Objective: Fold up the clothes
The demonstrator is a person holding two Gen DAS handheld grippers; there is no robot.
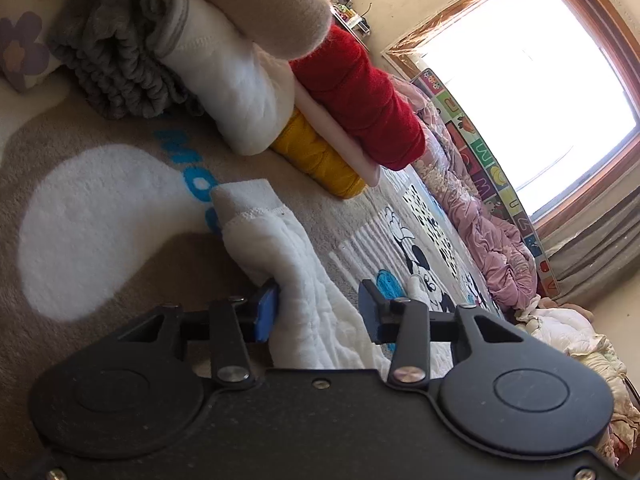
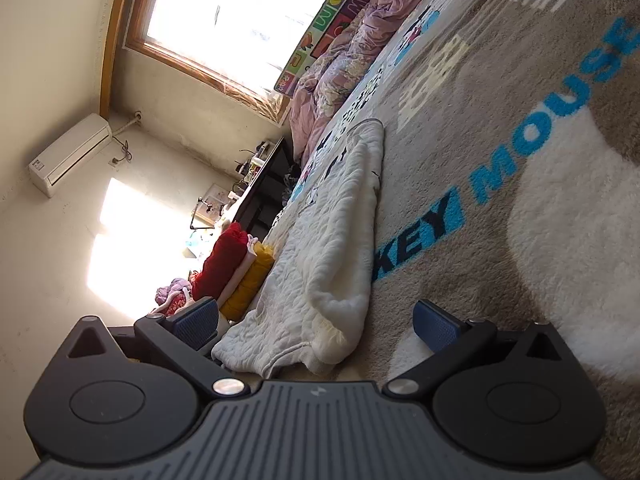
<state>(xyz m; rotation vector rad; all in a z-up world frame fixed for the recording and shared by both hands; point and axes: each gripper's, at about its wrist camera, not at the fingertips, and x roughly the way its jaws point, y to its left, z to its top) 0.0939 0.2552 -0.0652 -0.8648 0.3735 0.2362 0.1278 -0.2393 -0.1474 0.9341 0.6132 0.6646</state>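
Now both grippers' jaws gape, left gripper straddling the white garment, right gripper beside it.

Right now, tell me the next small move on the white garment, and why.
Probably close the left hand-held gripper: its jaws stand open with the white garment bunched between them. The right hand-held gripper is open at the other end, gripping nothing.

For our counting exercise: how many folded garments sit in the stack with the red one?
3 visible: red garment on top, pale pink one in the middle, yellow one at the bottom on the rug. More may be hidden behind.
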